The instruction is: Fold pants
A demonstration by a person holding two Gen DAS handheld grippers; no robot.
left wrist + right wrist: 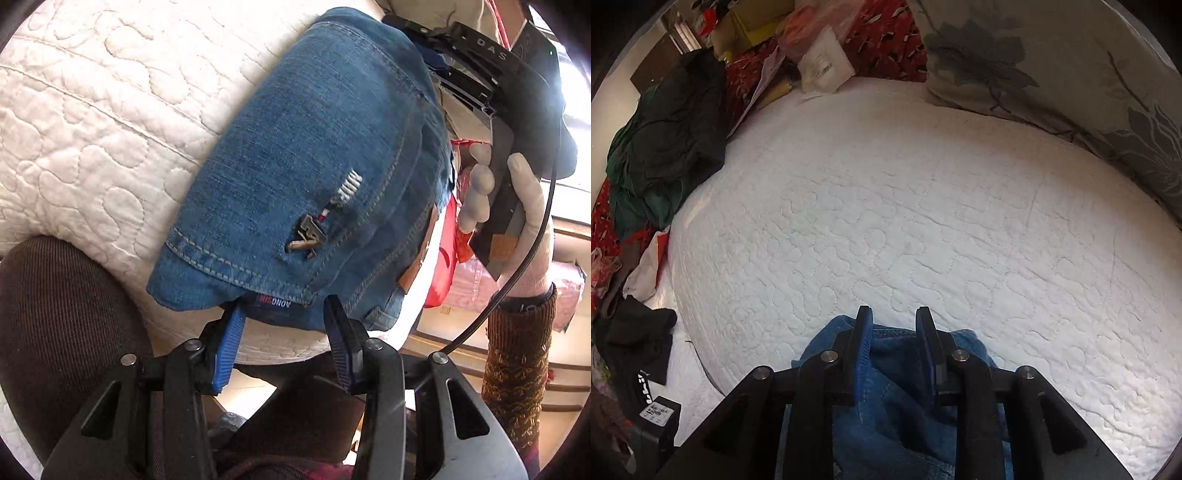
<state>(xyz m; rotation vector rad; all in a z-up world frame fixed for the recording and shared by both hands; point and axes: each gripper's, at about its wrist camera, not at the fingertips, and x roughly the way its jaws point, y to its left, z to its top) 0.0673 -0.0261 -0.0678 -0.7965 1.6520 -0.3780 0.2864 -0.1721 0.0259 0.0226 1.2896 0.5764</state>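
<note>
White quilted bed (923,206) bearing folded jeans (314,166) at its near edge, clothes pile (665,147) alongside; left gripper (284,314) parted at their hem, right gripper (892,321) part-open astride denim.

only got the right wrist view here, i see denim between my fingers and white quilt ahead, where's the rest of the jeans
Observer: The left wrist view shows the folded jeans lying on the white quilt, back pocket up.
Operator: left gripper on them
Observer: The left gripper is open, its fingertips at the jeans' near edge.
Operator: anything else i'm missing
Observer: A white-gloved hand holds your right gripper beyond the jeans' far end.
</note>
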